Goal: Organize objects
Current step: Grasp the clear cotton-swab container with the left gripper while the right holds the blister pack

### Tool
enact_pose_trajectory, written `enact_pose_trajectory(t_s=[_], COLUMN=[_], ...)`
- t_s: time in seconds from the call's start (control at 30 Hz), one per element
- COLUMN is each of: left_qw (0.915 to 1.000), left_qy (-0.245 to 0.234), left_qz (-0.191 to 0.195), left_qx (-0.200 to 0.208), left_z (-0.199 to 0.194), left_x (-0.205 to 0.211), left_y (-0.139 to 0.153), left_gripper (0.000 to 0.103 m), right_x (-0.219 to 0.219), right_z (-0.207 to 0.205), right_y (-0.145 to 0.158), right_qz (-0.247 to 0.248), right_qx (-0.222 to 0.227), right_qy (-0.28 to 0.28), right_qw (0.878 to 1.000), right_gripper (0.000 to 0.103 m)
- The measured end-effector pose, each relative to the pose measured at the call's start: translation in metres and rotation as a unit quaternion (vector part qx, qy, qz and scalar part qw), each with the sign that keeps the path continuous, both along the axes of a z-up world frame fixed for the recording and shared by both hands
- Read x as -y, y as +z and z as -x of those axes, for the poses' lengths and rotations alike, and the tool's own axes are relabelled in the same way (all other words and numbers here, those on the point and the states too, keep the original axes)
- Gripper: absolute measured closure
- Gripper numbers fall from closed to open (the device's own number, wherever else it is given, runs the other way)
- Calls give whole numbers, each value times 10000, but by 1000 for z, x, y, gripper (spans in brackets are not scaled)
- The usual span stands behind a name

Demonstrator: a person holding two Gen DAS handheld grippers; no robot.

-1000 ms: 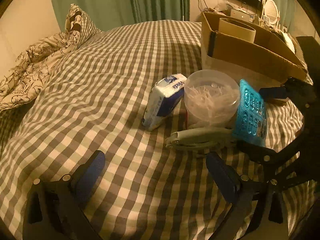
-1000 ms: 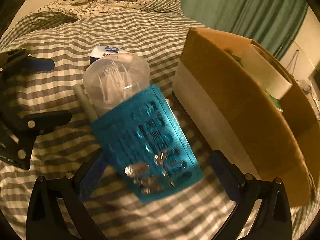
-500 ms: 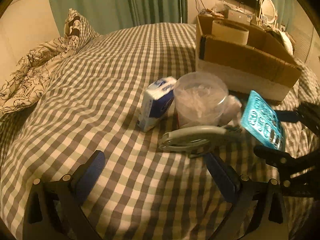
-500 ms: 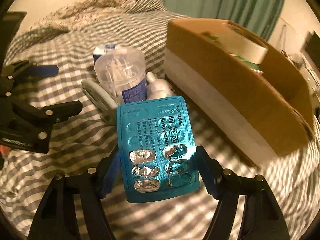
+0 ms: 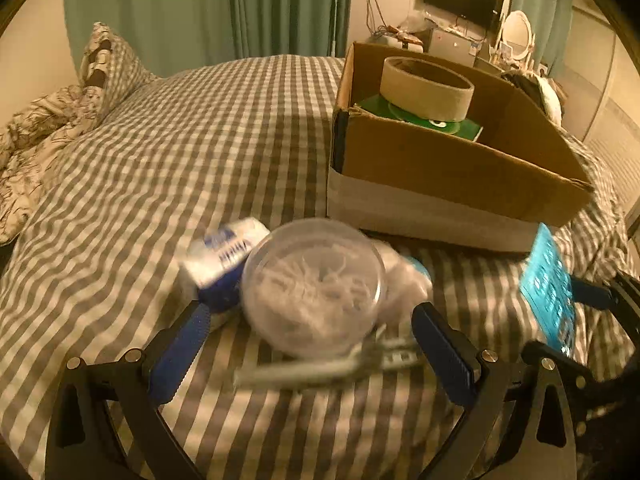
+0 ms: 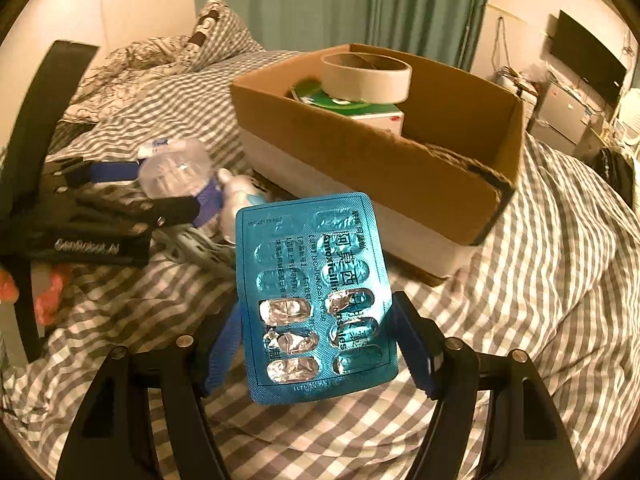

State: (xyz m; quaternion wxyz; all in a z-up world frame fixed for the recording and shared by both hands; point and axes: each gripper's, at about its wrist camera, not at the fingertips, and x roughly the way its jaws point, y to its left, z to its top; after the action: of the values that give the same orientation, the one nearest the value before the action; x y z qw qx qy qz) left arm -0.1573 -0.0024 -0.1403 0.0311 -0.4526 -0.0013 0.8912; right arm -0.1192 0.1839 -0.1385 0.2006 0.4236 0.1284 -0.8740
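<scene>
My right gripper is shut on a teal blister pack of pills and holds it above the bed, in front of the cardboard box; the pack also shows in the left wrist view. My left gripper is open, its fingers on either side of a clear round tub of cotton swabs, not closed on it. A white and blue tissue pack, a small white bottle and grey nail clippers lie beside the tub.
The box holds a roll of tape on a green-topped package. The checked bedspread stretches left to a rumpled quilt and pillow. Furniture and a mirror stand behind the box.
My left gripper has moved forward so its fingers now flank the swab tub. My right gripper has lifted the blister pack up and back, toward the box's near side.
</scene>
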Motion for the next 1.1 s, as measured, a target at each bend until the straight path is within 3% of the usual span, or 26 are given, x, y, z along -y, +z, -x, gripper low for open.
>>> enact_pose_trajectory(t_s=[0.17,0.23,0.3,0.4,0.77,0.93,1.1], left_qw=[9998,9996,9993,9995,9990,9978,9956], left_qy=[-35,-67,-154,-236,-410,-558,-692], left_qz=[-178,-273,-325,-192,-161,-257,-304], left_qx=[19,12,59,39,-58,-266,-551], left_z=[15,15,12,5,-31,-48,-53], left_x=[-2,-3,-6,-7,-10,-21,-34], left_y=[-7,-7,-6,-2,28,61,107], left_gripper=[0,5,24,37,38,38,38], right_x=[-8,-7,-6,-6,-12,-19,-34], right_z=[5,5,4,1,-26,-49,-63], right_y=[-10,-10,-9,-6,24,48,91], right_qz=[4,13,40,78,242,197,368], right_qx=[170,168,141,107,-124,-342,-639], right_qy=[-108,-125,-133,-152,-308,-436,-545], right_qw=[9998,9998,9998,9998,9992,9983,9958], right_gripper=[32,32,32,32,33,33,33])
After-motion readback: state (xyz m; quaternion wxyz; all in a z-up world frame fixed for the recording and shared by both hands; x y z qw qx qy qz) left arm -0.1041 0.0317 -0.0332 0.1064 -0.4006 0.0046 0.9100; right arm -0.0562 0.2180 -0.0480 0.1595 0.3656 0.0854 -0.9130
